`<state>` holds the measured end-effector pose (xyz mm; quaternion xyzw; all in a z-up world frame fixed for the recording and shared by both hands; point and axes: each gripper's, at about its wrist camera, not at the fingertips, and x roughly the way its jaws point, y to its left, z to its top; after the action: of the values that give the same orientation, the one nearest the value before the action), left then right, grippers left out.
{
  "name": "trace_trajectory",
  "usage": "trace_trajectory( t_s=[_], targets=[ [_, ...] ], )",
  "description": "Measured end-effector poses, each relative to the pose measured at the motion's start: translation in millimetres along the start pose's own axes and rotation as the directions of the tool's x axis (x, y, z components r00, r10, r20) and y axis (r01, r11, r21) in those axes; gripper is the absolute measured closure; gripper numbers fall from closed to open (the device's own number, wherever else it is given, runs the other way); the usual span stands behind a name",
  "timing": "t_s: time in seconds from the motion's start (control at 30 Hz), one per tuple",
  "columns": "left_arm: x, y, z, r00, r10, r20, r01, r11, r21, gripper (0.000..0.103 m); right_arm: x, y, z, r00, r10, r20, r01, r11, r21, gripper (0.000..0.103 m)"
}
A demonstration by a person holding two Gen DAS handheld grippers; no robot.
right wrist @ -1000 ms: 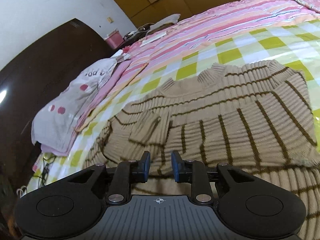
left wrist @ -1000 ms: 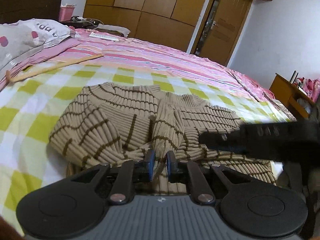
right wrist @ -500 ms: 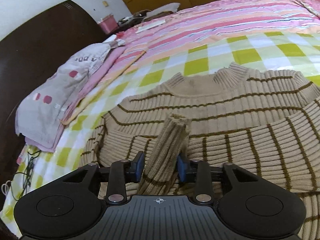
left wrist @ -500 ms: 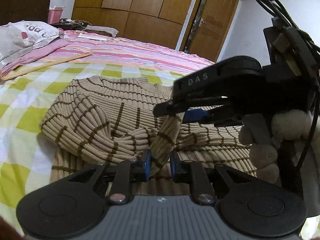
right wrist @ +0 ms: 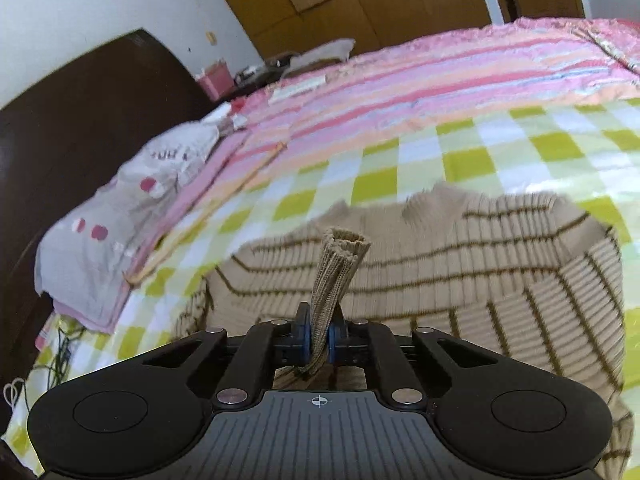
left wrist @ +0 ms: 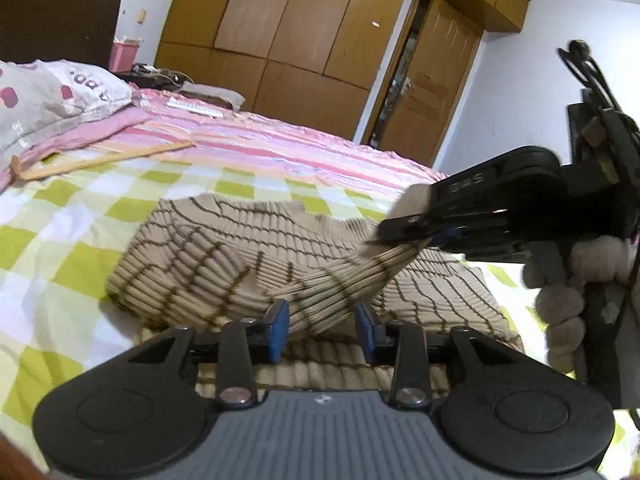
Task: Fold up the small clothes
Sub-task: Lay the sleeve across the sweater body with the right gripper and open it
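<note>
- Right gripper (right wrist: pixel 319 336): we record its jaws pressed together on the sleeve (right wrist: pixel 338 272) of the sweater; they have just been closing, and the ribbed cuff now stands up between the blue pads, its open end uppermost.
- Left gripper (left wrist: pixel 322 330): we record its jaws spread; they have just been opening. The same sleeve (left wrist: pixel 340 284) passes between the blue pads (left wrist: pixel 277 330), and we see a gap on either side, so no pinch here.
- Seen from the left wrist, the right gripper (left wrist: pixel 396 226) comes in from the right, held by a person's hand (left wrist: pixel 568 280) in a pale fuzzy glove; the sleeve runs taut from its tip down toward the left jaws.
- Sweater (right wrist: pixel 460 264): tan rib knit with dark brown stripes, lying on the bed with its collar toward the far side; the body is partly folded, with one edge turned over on the left in the left wrist view.
- Bed (left wrist: pixel 56 248): we list a green, white and yellow check cover beneath the sweater, then a pink striped cover (right wrist: pixel 420 92) beyond it.
- Pillow (right wrist: pixel 132 208): grey with pink dots, at the dark headboard (right wrist: pixel 80 112).
- Background: wooden wardrobe (left wrist: pixel 288 32), wooden door (left wrist: pixel 432 92), pink box (left wrist: pixel 124 54) on a side table.
</note>
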<state>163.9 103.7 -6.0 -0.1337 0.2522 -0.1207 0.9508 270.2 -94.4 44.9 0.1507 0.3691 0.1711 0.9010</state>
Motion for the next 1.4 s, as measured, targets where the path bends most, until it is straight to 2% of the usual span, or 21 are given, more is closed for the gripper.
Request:
trace_trajectory(
  t_s=[0.33, 0.43, 0.53, 0.7, 0.97, 1.07, 1.3, 1.4],
  targets=[
    [4, 22, 4, 0.998, 0.066, 0.022, -0.064, 0.996, -0.069, 0.057, -36, -41, 23, 0.989, -0.043, 0.140, 0.025, 0.991, 0.129, 0.097],
    [4, 25, 4, 0.997, 0.077, 0.027, -0.074, 0.994, -0.081, 0.056, -36, -53, 20, 0.992, -0.048, 0.114, 0.030, 0.988, 0.152, 0.097],
    [4, 25, 4, 0.996, 0.081, 0.027, -0.079, 0.994, -0.080, 0.056, -30, -58, 11, 0.996, -0.045, 0.074, 0.033, 0.986, 0.165, 0.090],
    [6, 24, 4, 0.996, 0.086, 0.025, -0.084, 0.994, -0.063, 0.056, -23, -68, -5, 0.999, -0.046, 0.027, 0.039, 0.970, 0.239, 0.088],
    [6, 24, 4, 0.996, 0.090, 0.027, -0.088, 0.994, -0.058, 0.056, -14, -85, -22, 0.996, -0.084, -0.023, 0.087, 0.943, 0.320, 0.068],
    [6, 24, 3, 0.996, 0.090, 0.027, -0.088, 0.994, -0.058, 0.056, -8, -88, -27, 0.998, -0.048, -0.034, 0.057, 0.927, 0.371, 0.068],
    [6, 24, 4, 0.996, 0.087, 0.026, -0.085, 0.994, -0.062, 0.056, 3, -80, -29, 0.999, -0.035, 0.001, 0.032, 0.918, 0.395, 0.068],
    [7, 25, 4, 0.996, 0.085, 0.026, -0.084, 0.994, -0.063, 0.056, 5, -76, -29, 0.998, -0.053, 0.019, 0.041, 0.923, 0.384, 0.078]
  ],
)
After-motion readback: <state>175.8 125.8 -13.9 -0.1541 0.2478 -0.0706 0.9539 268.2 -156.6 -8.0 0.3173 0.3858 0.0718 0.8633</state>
